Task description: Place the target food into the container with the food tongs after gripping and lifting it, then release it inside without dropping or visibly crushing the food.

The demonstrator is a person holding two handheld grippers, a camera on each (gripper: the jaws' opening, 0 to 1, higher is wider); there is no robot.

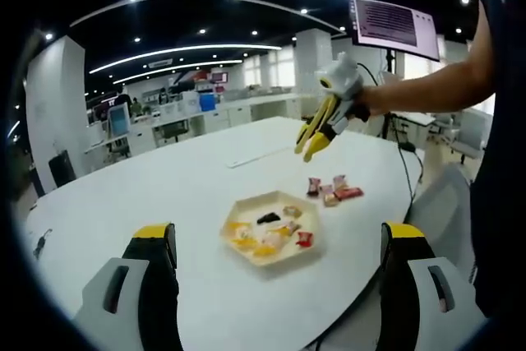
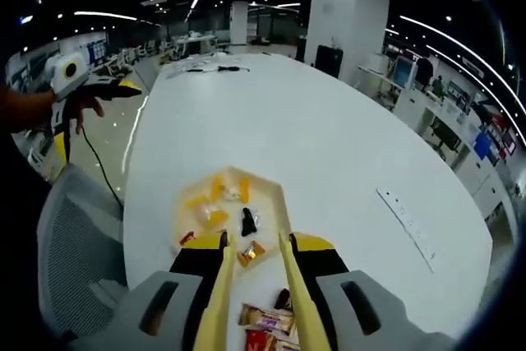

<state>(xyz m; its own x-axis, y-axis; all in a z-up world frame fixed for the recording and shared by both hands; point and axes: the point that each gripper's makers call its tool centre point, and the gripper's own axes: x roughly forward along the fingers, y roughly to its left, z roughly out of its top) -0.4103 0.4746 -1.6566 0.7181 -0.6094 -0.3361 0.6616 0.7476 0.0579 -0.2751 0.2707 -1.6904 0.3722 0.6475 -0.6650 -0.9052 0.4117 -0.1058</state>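
A cream hexagonal tray on the white table holds several wrapped sweets and one black piece. More wrapped sweets lie loose on the table beside it. My right gripper is shut on yellow food tongs. The tongs' arms stand apart over the tray's near edge, with an orange-wrapped sweet seen between them; I cannot tell if they touch it. My left gripper is wide open and holds nothing, back from the tray.
A grey mesh chair stands at the table's edge near the tray. A flat power strip lies farther out on the table. A monitor hangs beyond the table; office desks fill the background.
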